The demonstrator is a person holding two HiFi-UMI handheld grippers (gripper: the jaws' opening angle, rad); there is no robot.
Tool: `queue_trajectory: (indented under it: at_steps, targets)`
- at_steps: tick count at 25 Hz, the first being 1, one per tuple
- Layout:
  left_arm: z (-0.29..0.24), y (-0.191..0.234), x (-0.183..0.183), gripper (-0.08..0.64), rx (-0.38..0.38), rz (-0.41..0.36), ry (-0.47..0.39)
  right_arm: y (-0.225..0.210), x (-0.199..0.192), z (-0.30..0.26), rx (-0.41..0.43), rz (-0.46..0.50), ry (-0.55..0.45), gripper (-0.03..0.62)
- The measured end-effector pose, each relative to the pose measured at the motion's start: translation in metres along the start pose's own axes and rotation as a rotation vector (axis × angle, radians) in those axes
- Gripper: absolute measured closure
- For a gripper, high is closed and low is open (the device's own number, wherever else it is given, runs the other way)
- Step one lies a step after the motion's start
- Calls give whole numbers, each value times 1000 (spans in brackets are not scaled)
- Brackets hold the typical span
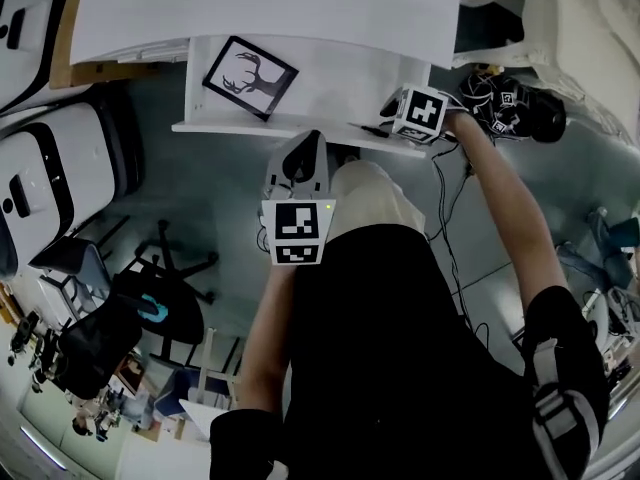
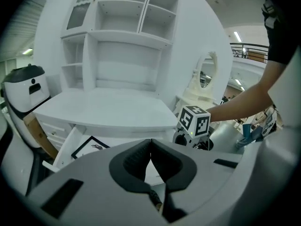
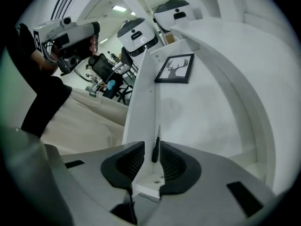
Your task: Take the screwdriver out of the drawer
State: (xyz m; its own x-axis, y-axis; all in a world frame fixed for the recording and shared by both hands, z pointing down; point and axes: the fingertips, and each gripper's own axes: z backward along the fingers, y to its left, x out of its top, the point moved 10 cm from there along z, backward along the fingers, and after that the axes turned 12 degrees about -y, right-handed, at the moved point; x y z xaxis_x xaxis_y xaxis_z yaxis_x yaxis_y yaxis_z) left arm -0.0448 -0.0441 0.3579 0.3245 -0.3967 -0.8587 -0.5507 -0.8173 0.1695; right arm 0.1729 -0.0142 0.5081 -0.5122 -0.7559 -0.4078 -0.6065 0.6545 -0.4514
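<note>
Screwdriver [image 3: 155,149], lower centre of right gripper view, lies inside the open drawer [image 3: 197,121] along its front wall. Right gripper [image 3: 151,149] jaws are partly open, straddling that wall and the screwdriver, pads not pressing on it. Deer picture [image 3: 176,68] sits further up in the drawer. Left gripper [image 2: 150,147] jaws are fully together, empty, in front of the white desk [image 2: 108,109].

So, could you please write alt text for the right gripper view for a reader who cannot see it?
A slim dark screwdriver lies between the right gripper's open fingers, not yet gripped, beside the front wall of an open white drawer. A framed deer picture lies further along the drawer floor.
</note>
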Motion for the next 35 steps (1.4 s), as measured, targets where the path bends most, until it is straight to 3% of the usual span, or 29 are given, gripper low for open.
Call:
queue_trajectory:
  at_steps: [7,17,21,25,29,35]
  targets:
    - [-8,-7,-4,537,116,64,14,-21,-7,-37,131,60,119,431]
    - [-10,-8,-16,536,209,108,37,-26,-16,-67,188,168,175,356]
    - [-8,-4,-20,536,220,105,41,-23,-17,-75,168,220,173,340]
    - [-6,0,-26,537,221,114,45,-19,-21,-84,178,202,161,339]
    - [-5,3,-30,537,227,121,44,-22,-26,-88,103,261,210,341]
    - [-5,3,-29,536,227,131,35,-14,-31,-95,60,352,273,383]
